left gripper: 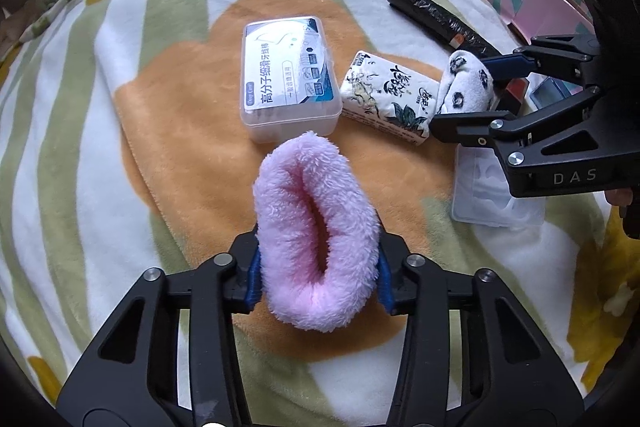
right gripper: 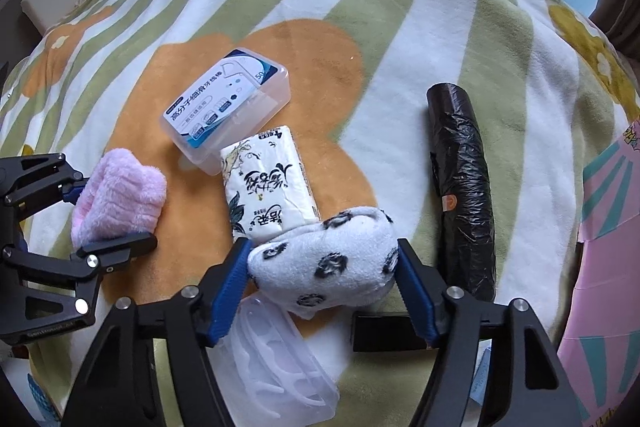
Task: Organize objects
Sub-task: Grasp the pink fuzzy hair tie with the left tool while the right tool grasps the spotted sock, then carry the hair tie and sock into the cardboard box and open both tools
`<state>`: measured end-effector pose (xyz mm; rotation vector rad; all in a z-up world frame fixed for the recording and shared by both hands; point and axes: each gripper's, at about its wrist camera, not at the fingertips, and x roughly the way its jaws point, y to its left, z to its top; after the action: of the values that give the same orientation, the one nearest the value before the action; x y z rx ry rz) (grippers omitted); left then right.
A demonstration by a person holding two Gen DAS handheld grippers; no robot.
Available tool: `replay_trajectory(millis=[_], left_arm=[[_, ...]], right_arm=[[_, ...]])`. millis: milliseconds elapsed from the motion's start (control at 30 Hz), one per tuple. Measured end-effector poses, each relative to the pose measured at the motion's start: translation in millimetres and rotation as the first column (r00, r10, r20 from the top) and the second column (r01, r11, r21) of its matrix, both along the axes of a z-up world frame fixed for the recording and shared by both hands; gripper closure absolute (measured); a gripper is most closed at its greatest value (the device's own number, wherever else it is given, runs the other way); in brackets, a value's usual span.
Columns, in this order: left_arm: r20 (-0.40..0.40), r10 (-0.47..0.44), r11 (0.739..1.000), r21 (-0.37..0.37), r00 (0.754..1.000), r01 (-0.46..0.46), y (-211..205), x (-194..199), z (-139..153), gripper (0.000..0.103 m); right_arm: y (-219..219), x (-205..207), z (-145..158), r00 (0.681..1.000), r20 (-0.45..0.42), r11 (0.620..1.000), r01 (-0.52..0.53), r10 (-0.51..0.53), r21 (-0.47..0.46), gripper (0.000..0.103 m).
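My left gripper is shut on a fluffy pink sock, held above the orange flower patch of the blanket; it also shows in the right wrist view. My right gripper is shut on a white sock with black spots, just right of a tissue pack; the spotted sock also shows in the left wrist view. A clear floss-pick box lies beyond the pink sock. A black bin-bag roll lies to the right.
Everything lies on a green, white and orange blanket. A clear plastic tray lies under my right gripper. A pink and teal box stands at the right edge. A dark flat item lies below the spotted sock.
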<state>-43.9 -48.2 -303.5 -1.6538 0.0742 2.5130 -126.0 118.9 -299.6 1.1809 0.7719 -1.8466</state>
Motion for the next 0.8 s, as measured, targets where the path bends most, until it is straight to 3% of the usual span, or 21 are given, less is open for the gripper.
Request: replay_trajectory(millis=[400,633,800], left_arm=[[-0.02,0.023,1.0,0.011,1.0,-0.023,-4,-2,23,0.07],[-0.058,0.066,0.998,0.01,0.996,-0.065,-7,-4,71,0.07],[-0.111,0.11,0.994,0.02,0.988,-0.109,-6,-4,122,0.07]], right_arm=[[2,6,31,0.999,-0.01,0.999,0.03,-0.031,-0.033,0.041],[3,11,88,0.995,-0.04,0.994,0.092,-0.094,-0.06,0.041],[11,19,140,0.987,-0.061,0.985,0.139,-0.146,-0.101,0.041]])
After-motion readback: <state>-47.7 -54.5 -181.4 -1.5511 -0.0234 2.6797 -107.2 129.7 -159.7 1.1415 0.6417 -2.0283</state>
